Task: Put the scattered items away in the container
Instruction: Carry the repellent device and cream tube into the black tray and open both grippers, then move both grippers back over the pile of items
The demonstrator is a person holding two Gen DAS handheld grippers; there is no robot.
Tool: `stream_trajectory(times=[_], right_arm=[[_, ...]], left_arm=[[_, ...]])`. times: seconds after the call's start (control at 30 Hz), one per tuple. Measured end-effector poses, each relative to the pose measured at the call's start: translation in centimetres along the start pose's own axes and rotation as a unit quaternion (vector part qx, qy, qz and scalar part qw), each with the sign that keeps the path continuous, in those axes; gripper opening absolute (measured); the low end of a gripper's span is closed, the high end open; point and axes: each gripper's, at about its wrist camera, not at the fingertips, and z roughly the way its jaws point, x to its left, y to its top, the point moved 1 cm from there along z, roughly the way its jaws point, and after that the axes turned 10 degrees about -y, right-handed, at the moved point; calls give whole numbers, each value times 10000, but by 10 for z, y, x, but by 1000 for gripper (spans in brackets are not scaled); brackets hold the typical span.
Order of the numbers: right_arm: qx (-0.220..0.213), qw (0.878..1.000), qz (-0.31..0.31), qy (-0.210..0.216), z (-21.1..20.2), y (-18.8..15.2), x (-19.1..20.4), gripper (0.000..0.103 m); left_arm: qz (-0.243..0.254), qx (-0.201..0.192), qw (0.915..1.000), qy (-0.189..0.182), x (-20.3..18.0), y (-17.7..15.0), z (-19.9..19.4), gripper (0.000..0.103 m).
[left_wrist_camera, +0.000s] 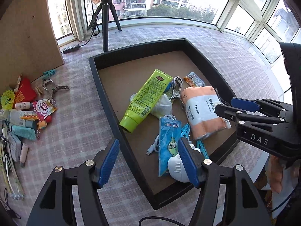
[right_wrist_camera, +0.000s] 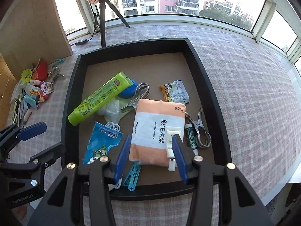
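Observation:
A black tray lies on the checked cloth. In it are a green tube, an orange tissue pack, a blue card packet, metal clips and a snack sachet. A small white tube lies on the tissue pack. My right gripper is open above the pack, empty, with the white tube beside its right finger. My left gripper is open and empty over the tray's near left rim. Scattered items lie at the left.
A wooden board stands at the back left behind the scattered pile. A tripod with a cable and a power strip stands behind the tray. Windows curve round the far side. A metal clip lies by the pile.

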Motion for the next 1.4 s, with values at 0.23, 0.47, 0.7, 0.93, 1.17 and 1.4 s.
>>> stream_trajectory(times=[0.23,0.47,0.7,0.93,1.17,1.4], right_arm=[[-130,9994,-287,150,-6,12,56,45],[-209,9969,-639,413,-11,20,121,45],[-226,9921,-1061,634,-12,27,187,45],[-223,9864,-1414,809,-13,33,240,45],[-273,9809,-1660,976,-18,47,281,45],[-298,9712,-2070,1143,-15,65,323,44]], left_arm=[[-443,-179,9985,269,67,-19,-29,62],[-1010,-331,9928,551,144,-46,-57,62],[-1589,-461,9829,813,214,-77,-84,62],[-2113,-588,9696,1084,270,-108,-113,62],[-2356,-640,9593,1422,321,-124,-138,62],[-2669,-632,9494,1532,377,-136,-156,62]])
